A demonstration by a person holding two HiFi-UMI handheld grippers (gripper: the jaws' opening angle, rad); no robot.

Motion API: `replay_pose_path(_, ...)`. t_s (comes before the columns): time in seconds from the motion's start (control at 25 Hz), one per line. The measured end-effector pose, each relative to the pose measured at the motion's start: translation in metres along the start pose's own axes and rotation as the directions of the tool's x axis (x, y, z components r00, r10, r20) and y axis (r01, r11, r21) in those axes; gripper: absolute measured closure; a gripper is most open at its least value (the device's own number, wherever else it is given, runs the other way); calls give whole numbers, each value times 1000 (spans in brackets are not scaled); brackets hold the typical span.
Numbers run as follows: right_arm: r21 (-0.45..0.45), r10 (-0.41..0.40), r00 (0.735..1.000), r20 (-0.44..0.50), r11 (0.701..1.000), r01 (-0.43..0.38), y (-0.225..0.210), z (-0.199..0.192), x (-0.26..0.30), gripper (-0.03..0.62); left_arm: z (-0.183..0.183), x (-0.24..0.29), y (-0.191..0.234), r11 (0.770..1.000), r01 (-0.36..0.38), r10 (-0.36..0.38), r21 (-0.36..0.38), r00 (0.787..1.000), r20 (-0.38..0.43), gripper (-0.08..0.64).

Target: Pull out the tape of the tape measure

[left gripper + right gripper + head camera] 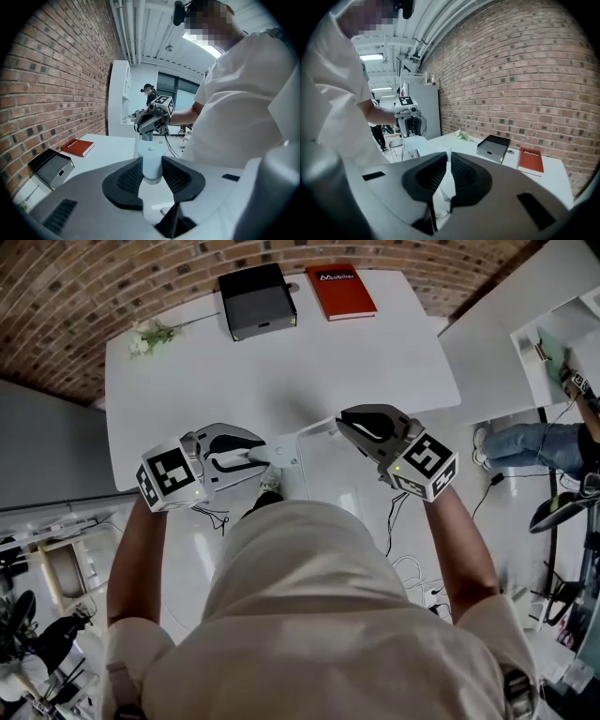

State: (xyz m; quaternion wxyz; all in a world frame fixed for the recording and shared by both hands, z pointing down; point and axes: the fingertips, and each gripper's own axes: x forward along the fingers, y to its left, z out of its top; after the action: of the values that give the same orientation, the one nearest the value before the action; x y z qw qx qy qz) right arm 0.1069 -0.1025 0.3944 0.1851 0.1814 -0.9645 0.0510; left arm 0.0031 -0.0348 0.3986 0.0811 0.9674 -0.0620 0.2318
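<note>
Jaws of the left gripper (255,457) clamp the tape measure (279,454); jaws of the right gripper (339,425) pinch its drawn-out tape (312,433).

Two grippers held out before the chest, tips turned toward each other

The left gripper (253,456) points inward and a little down. Its fingers (129,176) stand fairly wide, pressed on either side of the white tape measure (278,452). The right gripper (339,425) faces it from close by, also tilted slightly down. Its fingers (465,174) are nearly together and pinch the thin tape (449,180). The left forearm (131,554) and right forearm (464,540) are bare, with elbows bent and spread to either side of the torso.
</note>
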Motion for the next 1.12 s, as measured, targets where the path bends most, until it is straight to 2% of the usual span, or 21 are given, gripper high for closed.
replay_pose_path(0.36, 12, -32, 999, 5, 999, 32, -4, -1, 3, 557, -2, -1, 4, 999, -35, 35, -34, 999, 5, 437)
replay_pose_path(0.56, 53, -103, 995, 3, 993, 102, -25, -8, -3, 557, -10, -4, 8, 996, -59, 58, -60, 998, -7, 437)
replay_pose_path(0.96, 73, -126, 992, 15, 990, 125, -37, -7, -6, 558, -4, -5, 15, 994, -69, 71, -89, 997, 27, 437)
replay_pose_path(1.12, 99, -176, 984, 4, 980, 174, -53, -12, -12, 558, -11, -7, 20, 992, -86, 87, -92, 996, 0, 437)
